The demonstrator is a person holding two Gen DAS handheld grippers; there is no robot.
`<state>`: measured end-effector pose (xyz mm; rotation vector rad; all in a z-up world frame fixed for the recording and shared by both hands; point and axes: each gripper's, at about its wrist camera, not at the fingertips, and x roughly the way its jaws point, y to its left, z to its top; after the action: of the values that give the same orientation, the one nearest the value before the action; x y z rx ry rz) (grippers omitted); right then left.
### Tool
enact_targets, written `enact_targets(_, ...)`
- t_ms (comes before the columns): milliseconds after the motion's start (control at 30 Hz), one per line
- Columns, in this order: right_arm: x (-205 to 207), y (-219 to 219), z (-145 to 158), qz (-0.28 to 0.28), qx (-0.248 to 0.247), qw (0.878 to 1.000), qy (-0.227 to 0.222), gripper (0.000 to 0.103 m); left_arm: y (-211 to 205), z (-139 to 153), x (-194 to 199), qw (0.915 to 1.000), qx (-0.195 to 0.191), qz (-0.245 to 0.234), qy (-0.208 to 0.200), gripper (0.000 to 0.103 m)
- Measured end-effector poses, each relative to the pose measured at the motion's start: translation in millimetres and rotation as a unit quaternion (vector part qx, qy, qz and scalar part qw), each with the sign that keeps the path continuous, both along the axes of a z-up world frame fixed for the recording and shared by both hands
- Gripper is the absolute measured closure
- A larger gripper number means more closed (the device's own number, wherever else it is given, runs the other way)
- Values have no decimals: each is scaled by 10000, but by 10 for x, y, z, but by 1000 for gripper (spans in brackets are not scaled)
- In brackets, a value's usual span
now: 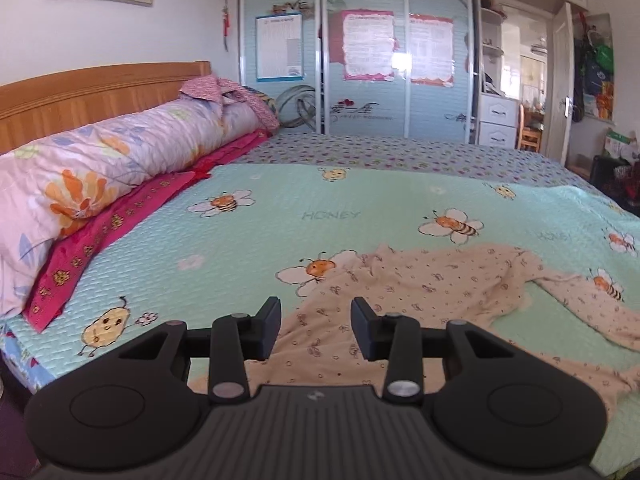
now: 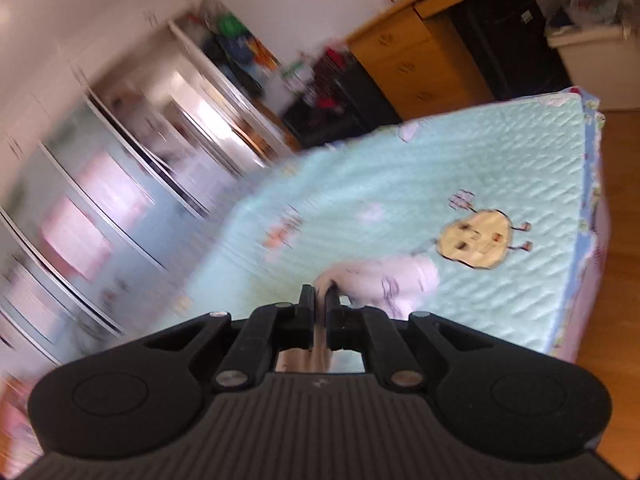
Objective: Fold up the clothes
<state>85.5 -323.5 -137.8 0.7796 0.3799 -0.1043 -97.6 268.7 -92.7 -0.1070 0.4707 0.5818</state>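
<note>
One garment [image 1: 420, 292], beige with a small print, lies spread and rumpled on the green bee-print quilt [image 1: 280, 224] covering the bed; one sleeve trails toward the right edge. The left gripper [image 1: 315, 320] hovers low over the garment's near portion, jaws released and wide apart, nothing between them. In the blurred right wrist view, the right gripper [image 2: 319, 300] has its jaws clenched on a fold of the beige cloth [image 2: 320, 344]. One long floral bolster [image 1: 120, 160] lies along the wooden headboard [image 1: 92, 88]. One three-panel wardrobe [image 1: 360, 60] stands behind the bed.
</note>
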Motion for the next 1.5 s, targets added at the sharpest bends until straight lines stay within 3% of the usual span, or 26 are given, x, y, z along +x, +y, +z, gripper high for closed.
enact_targets(233,-182,-81,684,-581,-15,9950,-813,97,26,47,-107,9999,35,93,-11,62)
enact_targets(333,128,-94,734,-610,-415,9973,-29,83,4,44,-123,10000,25,88,-22,62)
enact_targets(367,265,-109,639,-623,-541,9956,436,69,-4,43,-129,10000,21,86,-26,62)
enact_targets(467,397,-187,257,-792,-524,9847,1464,64,-67,12,-150,10000,12,26,7,61)
enact_targets(567,85,-211,-62,-648,-154,9923,1040,63,-42,-33,-140,9999,24,41,126,61)
enact_targets(700,-36,-244,-458,-325,-148,9915,1254,63,-20,-52,-123,9998,49,78,197,61)
enact_targets(1033,101,-757,-972,-319,426,9937,987,63,-195,-122,21,9984,199,-40,519,60)
enact_targets(1167,391,-878,-1147,-219,679,9905,1172,68,-324,-132,149,9977,268,-156,610,60)
enact_targets(1233,512,-901,-1245,-295,806,9880,1281,80,-399,-134,207,9973,294,-240,632,60)
enact_targets(1300,556,-934,-1320,-449,1024,9849,1325,102,-467,-136,251,9970,308,-333,632,60)
enact_targets(1400,458,-959,-1266,-546,1171,9855,1104,102,-505,-148,277,9968,308,-393,627,60)
enact_targets(1500,212,-938,-968,-609,1076,9898,711,102,-480,-171,266,9968,278,-383,644,60)
